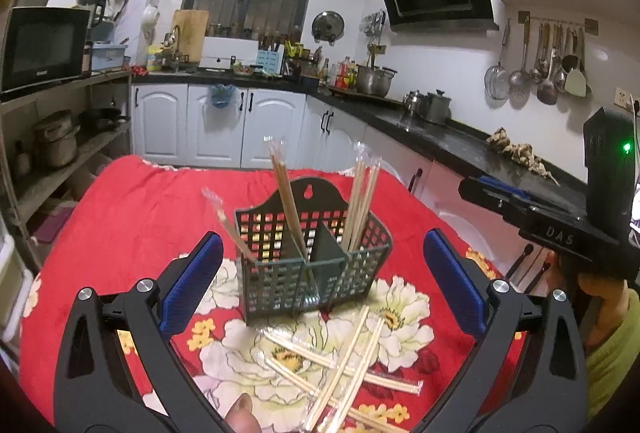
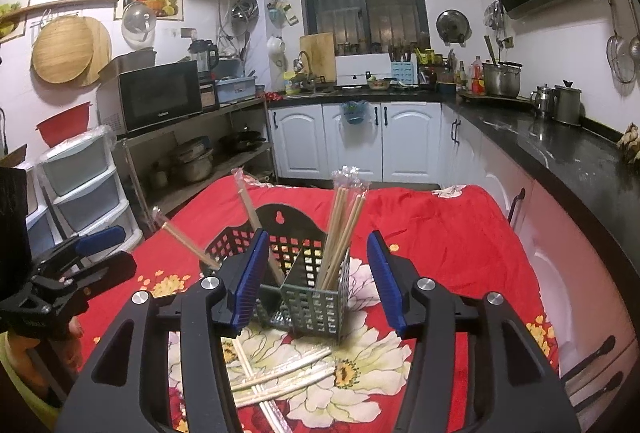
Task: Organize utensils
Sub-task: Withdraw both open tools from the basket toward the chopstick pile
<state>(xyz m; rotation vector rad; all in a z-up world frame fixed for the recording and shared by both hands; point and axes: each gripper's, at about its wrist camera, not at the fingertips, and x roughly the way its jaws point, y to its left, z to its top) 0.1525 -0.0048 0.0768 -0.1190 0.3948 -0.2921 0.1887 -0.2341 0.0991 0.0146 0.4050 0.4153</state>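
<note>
We hold both hand-held grippers empty, left hand-held gripper point(image 1: 322, 275) jaws wide, right hand-held gripper point(image 2: 316, 279) half apart; we should pinch one wrapped chopstick pair point(image 1: 340, 361) mid-length, then drop it upright into the caddy point(image 1: 312, 257).

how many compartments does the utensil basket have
2. The basket is split by a divider: the left compartment holds leaning wrapped chopsticks, the right compartment holds a bundle.
</note>
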